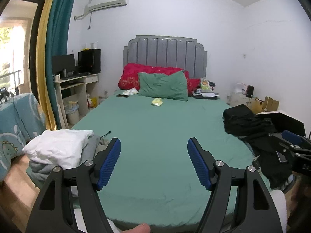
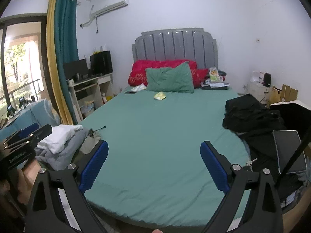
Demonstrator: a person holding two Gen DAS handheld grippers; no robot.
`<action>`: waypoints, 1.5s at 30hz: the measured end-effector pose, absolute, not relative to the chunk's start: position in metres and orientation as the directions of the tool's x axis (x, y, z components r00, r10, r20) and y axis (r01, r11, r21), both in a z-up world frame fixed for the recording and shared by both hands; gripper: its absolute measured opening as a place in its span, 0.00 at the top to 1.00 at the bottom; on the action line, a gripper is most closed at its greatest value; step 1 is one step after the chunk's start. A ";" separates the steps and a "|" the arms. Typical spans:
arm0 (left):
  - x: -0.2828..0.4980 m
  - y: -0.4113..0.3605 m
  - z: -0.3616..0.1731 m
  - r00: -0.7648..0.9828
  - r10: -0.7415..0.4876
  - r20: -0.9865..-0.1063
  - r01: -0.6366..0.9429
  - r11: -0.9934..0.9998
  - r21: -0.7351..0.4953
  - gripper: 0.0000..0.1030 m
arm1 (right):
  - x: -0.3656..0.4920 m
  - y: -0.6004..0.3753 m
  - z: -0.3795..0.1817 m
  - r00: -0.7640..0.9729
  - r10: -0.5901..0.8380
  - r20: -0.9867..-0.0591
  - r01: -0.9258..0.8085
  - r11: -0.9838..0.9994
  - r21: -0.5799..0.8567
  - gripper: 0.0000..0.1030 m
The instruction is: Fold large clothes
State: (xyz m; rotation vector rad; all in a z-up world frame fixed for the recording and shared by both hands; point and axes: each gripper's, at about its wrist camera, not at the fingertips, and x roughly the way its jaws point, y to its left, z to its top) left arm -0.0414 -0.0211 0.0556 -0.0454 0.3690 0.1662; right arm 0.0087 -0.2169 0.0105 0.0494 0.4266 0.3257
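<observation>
Seemingly between garments, the left gripper [image 1: 154, 165] is seen in the left wrist view spread wide with nothing between its blue pads [image 1: 108, 165], raised over the bare green bed sheet [image 1: 155, 120], probably so that the next piece can be chosen. A rumpled heap of white and grey clothes [image 1: 58, 151] lies at nine o'clock, a black pile [image 1: 246, 122] at three o'clock.

From the right wrist view, the right gripper [image 2: 154, 167] is likewise shown fully spread and empty above the sheet. The white and grey heap [image 2: 62, 145] sits at nine o'clock, loosely bunched; the black pile [image 2: 250, 114] at two o'clock looks flatter and stacked, judged already folded
</observation>
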 end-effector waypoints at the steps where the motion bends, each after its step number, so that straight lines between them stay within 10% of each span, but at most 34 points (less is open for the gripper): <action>1: -0.042 -0.020 0.055 0.919 0.150 -0.364 -0.167 0.986 -0.016 0.28 | 0.010 -0.214 0.008 0.857 0.321 -0.403 -0.303 0.947 0.111 0.08; 45: -0.030 -0.003 0.039 0.914 0.166 -0.370 -0.185 0.983 -0.016 0.28 | 0.019 -0.206 -0.006 0.839 0.315 -0.443 -0.299 0.948 0.108 0.08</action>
